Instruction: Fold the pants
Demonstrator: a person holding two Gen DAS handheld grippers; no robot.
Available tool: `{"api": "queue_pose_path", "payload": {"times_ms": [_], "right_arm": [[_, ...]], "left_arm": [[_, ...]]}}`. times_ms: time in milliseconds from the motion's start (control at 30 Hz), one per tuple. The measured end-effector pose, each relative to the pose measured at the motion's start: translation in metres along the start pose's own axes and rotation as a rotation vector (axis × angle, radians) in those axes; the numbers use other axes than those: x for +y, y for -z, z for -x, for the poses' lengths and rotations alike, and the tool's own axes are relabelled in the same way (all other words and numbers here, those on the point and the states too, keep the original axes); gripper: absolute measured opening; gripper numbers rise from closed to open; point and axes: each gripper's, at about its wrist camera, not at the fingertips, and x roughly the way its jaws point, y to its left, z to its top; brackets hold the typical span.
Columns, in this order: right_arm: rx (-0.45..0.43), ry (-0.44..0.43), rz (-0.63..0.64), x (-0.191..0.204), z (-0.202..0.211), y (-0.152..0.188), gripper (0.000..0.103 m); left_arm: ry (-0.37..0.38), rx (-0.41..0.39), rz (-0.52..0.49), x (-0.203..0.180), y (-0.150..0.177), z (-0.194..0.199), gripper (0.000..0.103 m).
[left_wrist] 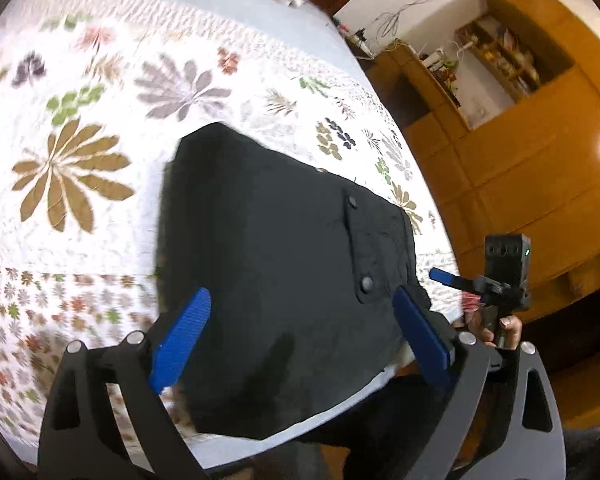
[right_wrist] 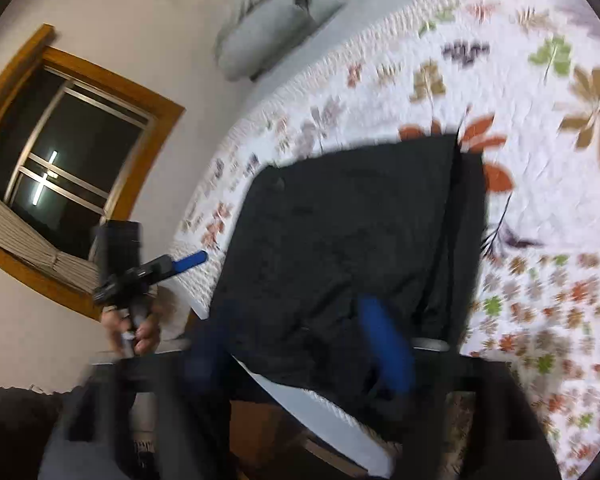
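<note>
Pants: the black pants (left_wrist: pixel 284 264) lie as a folded block on the floral bedspread (left_wrist: pixel 80 120), right at the near edge of the bed, flap pocket with two snaps facing up.

Left claw: your left gripper (left_wrist: pixel 300 340) hangs over the near part of the block with its blue pads spread wide, nothing pinched between them.

Right claw: your right gripper (right_wrist: pixel 300 352) is heavily blurred in its own view, yet its pads stand far apart with no cloth caught; from the left camera it sits off the bed's corner, in your hand (left_wrist: pixel 496 328).

Progress: I judge the fold close to done, perhaps one more fold or a smoothing pass left.

Risk, edge: the block sits so near the mattress edge that a nudge toward you could tip it off the bed.

Risk, snag: a wide pad dragged low across the cloth could catch the pocket flap or top layer and pull the fold open.

Risk, uneven edge: the far side in the right view shows layers stepped apart; grabbing only one layer there would skew the stack.

Risk, blur: pads are hard to place while you move fast.
</note>
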Motion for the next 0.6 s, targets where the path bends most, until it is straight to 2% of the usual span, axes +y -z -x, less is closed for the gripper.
{"api": "queue_pose_path", "payload": {"times_ms": [167,267,333,400,500,600], "right_arm": [[0.05,0.036,-0.179,-0.048,0.008,0.0,0.1],[0.078,-0.015,-0.267,-0.075,0.0,0.006,0.1],[0.095,-0.042,-0.302,-0.088,-0.008,0.009,0.1],[0.097,-0.089,-0.312,-0.096,-0.017,0.01,0.1],[0.11,-0.096,-0.324,-0.106,-0.026,0.01,0.1],[0.115,-0.119,-0.329,-0.111,-0.031,0.004,0.1]], "left_arm": [[0.123,0.122,0.106,0.051,-0.023,-0.021,0.093],[0.19,0.216,0.117,0.067,-0.024,-0.049,0.093],[0.184,0.235,0.116,0.074,-0.023,-0.06,0.093],[0.22,0.251,0.117,0.078,-0.022,-0.071,0.093],[0.263,0.257,0.11,0.081,-0.024,-0.079,0.095],[0.254,0.29,0.095,0.086,-0.025,-0.089,0.095]]}}
